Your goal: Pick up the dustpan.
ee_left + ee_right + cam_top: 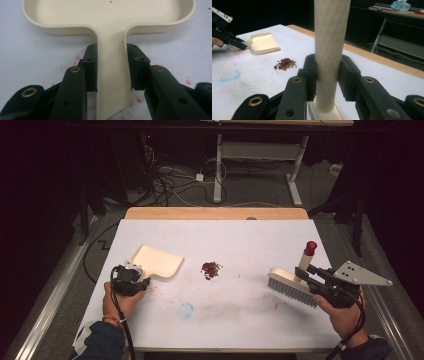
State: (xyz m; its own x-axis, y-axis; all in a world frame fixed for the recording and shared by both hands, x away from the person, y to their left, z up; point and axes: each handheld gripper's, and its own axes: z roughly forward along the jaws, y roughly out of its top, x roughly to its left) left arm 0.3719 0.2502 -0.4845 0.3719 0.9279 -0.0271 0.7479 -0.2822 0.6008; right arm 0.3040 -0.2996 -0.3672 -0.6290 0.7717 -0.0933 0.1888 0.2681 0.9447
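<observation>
Now I am holding my left gripper (pixel 112 72) closed on the flat handle of the cream dustpan (pixel 107 15), its jaws pressing that handle from both sides just behind the pan's rounded shoulders. Seen from the high view, this gripper (pixel 131 281) is sitting at the near left of the white table (pixel 240 240), and the dustpan (pixel 159 261) is lying flat on the table with its open edge pointing away from me and to the right. The pan is carrying nothing; its inner floor is showing bare.

My right gripper (pixel 327 75) is clamping the pale, upright handle of the brush (pixel 329 37), both pads bearing on the shaft low down, near its base. In the high view I am keeping this gripper (pixel 320 279) at the near right of the table, with the brush (pixel 292 287) resting its grey bristles on the surface and its red-capped handle leaning up and away.

A small heap of red and greenish bits (pixel 211 269) is lying on the table between dustpan and brush, well apart from both. Faint red flecks and a blue smudge (pixel 185 310) are marking the surface.
</observation>
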